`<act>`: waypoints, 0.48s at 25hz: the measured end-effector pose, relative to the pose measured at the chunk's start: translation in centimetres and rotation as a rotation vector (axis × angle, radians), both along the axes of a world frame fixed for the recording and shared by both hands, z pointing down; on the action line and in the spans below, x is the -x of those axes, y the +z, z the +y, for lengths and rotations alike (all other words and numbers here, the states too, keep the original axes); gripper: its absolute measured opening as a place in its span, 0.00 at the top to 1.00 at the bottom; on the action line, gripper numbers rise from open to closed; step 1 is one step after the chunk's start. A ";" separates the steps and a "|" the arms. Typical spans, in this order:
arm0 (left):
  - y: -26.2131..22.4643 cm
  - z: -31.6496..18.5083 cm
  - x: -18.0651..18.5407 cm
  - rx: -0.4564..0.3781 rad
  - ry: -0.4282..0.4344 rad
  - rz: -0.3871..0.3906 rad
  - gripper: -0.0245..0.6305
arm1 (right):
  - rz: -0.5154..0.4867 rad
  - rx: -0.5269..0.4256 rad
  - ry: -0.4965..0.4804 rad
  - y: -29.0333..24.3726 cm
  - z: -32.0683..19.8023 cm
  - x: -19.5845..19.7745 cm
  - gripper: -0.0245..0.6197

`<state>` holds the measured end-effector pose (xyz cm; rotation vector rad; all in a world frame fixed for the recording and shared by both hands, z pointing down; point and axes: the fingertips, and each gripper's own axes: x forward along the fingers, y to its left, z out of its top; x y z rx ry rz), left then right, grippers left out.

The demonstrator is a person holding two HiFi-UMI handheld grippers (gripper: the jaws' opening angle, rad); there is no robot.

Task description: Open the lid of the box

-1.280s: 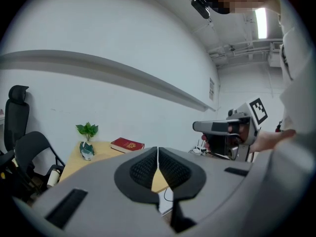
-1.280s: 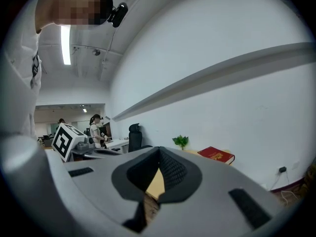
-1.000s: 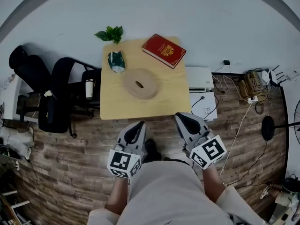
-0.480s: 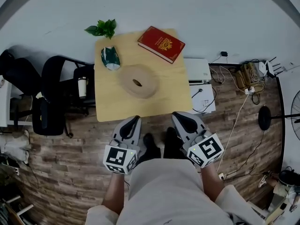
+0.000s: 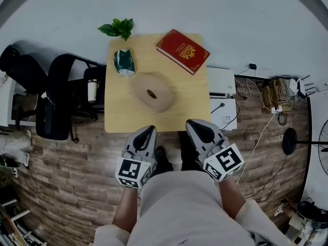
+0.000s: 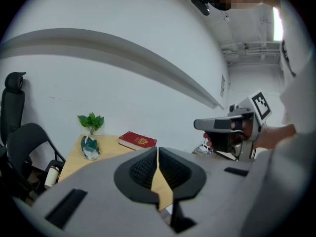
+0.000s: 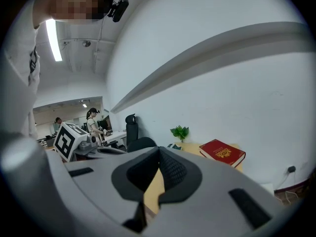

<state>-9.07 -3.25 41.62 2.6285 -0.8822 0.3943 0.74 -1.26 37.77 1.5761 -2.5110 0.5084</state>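
The floor (image 5: pixel 77 178) is made of brown wood planks, and a white wall (image 5: pixel 205 9) runs along the far side. A small wood table (image 5: pixel 123 111) stands against that wall.

The red box (image 5: pixel 183 51) lies flat on the far right part of the table, turned a bit crooked to the table's edges. It looks like a book, and its lid is down. A round wood ring (image 5: pixel 152 91) sits in the middle of the table. A green and white packet (image 5: pixel 123 62) lies on the far left part, and a small green plant (image 5: pixel 118 28) is at the far left corner.

Black chairs (image 5: pixel 56 101) stand to the left of the table. A white unit (image 5: pixel 221 81) and some cables (image 5: pixel 266 94) are on the right.

The left gripper (image 5: pixel 148 129) is by the near edge of the table. Its jaws are pressed together with nothing between them. The right gripper (image 5: pixel 197 123) is beside it, and its jaws are together too, with nothing in them. Both point toward the table, and both are well apart from the red box, which nothing touches.
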 end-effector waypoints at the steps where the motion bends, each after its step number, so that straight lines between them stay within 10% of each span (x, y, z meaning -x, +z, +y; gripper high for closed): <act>1: 0.1 -0.4 -0.4 0.002 -0.011 -0.004 0.95 | -0.002 0.000 -0.014 0.0 -0.6 -0.3 0.96; 12: 0.5 -3.8 -5.5 0.007 -0.131 -0.038 0.95 | -0.029 0.016 -0.155 0.8 -6.0 -4.8 0.96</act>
